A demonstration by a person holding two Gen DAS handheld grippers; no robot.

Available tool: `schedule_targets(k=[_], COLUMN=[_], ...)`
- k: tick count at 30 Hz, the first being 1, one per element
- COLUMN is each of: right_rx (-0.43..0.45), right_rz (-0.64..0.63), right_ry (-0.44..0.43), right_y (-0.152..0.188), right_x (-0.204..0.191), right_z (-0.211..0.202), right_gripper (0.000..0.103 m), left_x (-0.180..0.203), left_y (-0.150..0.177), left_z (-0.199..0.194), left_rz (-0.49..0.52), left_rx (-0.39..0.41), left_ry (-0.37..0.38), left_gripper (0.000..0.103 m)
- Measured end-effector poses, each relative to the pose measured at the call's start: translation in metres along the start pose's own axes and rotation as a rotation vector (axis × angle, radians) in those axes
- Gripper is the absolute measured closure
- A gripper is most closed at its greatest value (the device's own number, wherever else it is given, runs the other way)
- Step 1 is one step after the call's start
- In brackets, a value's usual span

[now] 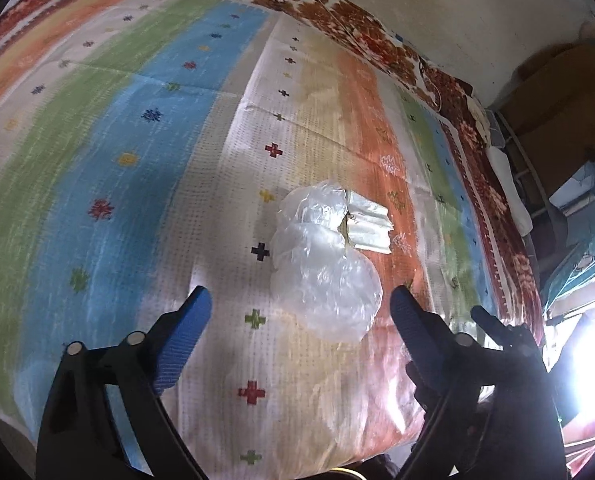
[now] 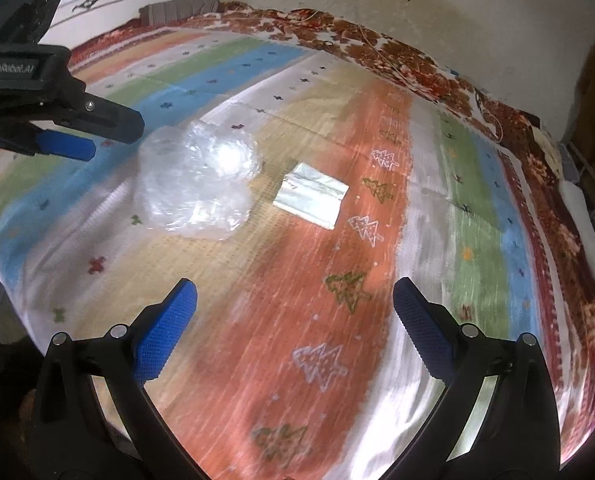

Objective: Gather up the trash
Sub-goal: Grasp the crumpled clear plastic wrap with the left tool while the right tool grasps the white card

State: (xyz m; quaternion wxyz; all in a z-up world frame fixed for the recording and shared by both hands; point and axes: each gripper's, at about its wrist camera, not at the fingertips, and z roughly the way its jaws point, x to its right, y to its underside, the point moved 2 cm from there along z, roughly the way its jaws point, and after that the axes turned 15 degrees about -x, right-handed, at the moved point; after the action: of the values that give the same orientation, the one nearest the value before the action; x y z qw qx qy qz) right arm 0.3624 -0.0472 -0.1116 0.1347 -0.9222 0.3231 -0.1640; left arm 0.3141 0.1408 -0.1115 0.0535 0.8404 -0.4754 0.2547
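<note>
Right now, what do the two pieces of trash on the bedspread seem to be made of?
Crumpled bag: thin clear plastic film, glossy; the stripes show through it and it glints. Flat wrapper: apparently metallised foil or foil-lined paper, silvery with fold creases; which one I cannot tell.

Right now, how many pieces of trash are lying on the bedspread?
2: a crumpled clear plastic bag on the pale stripe, and a flat silvery wrapper just right of it on the orange stripe. Nothing else shows, though the bag may hide something.

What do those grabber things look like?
Each hand-held gripper, left and right, has black plastic arms, round silver bolts, and two blue fingers with bumpy pads. The left one has small white lettering on its side, too blurry to read.
</note>
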Motion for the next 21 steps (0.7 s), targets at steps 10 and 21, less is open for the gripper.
schedule_targets(k=[10,21], right_rx=[-0.082,-0.123], right_rz=[-0.183,-0.353], right_ry=[0.045,0.081], right_y=[-0.035,-0.068], right_x=[-0.006,-0.003], right_z=[0.031,0.056], right_gripper=[0.01,0.018], left_x=[-0.004,-0.014], left_y=[-0.015,-0.031], left_z=[0.014,0.023], left_rz=[-0.021,0.028], left_rx=[-0.001,-0.04], left_ry=[0.035,0.037], left_gripper=[0.023,0.027])
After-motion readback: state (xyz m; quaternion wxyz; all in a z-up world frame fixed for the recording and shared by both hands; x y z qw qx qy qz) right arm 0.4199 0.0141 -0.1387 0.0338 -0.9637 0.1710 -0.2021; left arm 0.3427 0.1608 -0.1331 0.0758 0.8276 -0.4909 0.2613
